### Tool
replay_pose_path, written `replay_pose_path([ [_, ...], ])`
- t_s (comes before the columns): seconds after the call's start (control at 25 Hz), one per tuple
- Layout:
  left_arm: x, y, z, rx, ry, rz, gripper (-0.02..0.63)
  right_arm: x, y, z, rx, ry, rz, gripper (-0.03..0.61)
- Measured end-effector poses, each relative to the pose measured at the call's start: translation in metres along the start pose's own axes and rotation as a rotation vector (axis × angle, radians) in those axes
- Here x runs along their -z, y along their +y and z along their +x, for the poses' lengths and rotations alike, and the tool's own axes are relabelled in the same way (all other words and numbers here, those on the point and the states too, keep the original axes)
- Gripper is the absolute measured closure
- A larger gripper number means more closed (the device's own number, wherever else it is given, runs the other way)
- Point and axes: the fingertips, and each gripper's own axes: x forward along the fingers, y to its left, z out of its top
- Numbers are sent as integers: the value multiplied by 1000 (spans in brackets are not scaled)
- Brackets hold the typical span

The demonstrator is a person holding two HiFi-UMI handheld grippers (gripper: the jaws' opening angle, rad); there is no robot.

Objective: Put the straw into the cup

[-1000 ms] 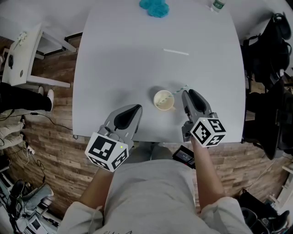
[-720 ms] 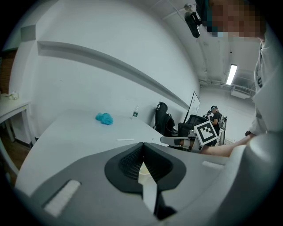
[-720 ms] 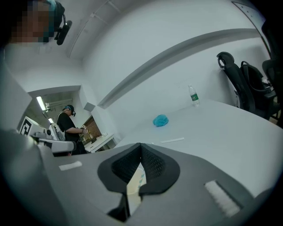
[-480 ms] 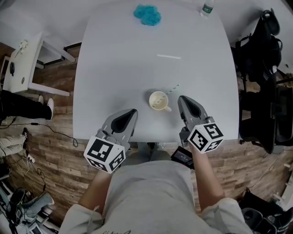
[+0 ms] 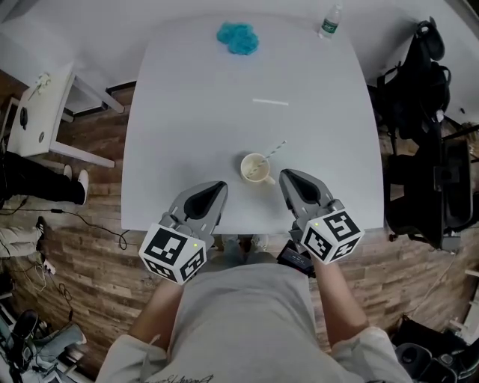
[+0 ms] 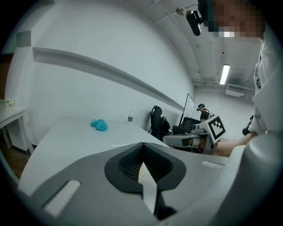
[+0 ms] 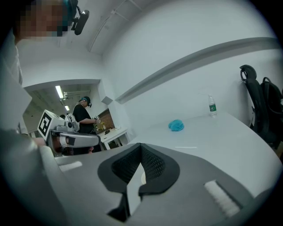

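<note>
The straw (image 5: 275,149) stands in the paper cup (image 5: 256,168) near the front of the white table (image 5: 191,112). Its lower end is inside and its striped upper end leans out over the rim toward the far right, the same as a second ago.

What differs is the right gripper (image 5: 287,176). A second ago its tips were just beside the straw at the cup's right side. Now it is drawn back toward the person and sits clear of both cup and straw, close to the table's near edge. In the right gripper view its fingers are pressed together along a single seam with nothing between them.

The left gripper (image 5: 218,187) has barely shifted: it hovers over the near edge to the left of the cup, apart from it. Its fingers are also pressed together and empty, and a sliver of the cup shows through the notch below the pads.

Everything else on the table lies as before — a thin white strip (image 5: 270,102) beyond the cup, a blue cloth (image 5: 238,37) at the far edge and a small bottle (image 5: 329,21) at the far right corner. The bottle shows more fully now, since the head view takes in more of the table's far end.
</note>
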Motion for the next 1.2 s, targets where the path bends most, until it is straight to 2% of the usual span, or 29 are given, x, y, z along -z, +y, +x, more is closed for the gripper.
replay_pose_path([
  [0.68,-1,-23,-18,9,-21,10,595,2,32,-25,-39,32,-17,574],
  [1.2,-3,-22,-27,-2,-25,10,595,-1,43,-23,-59,28,-12,574],
])
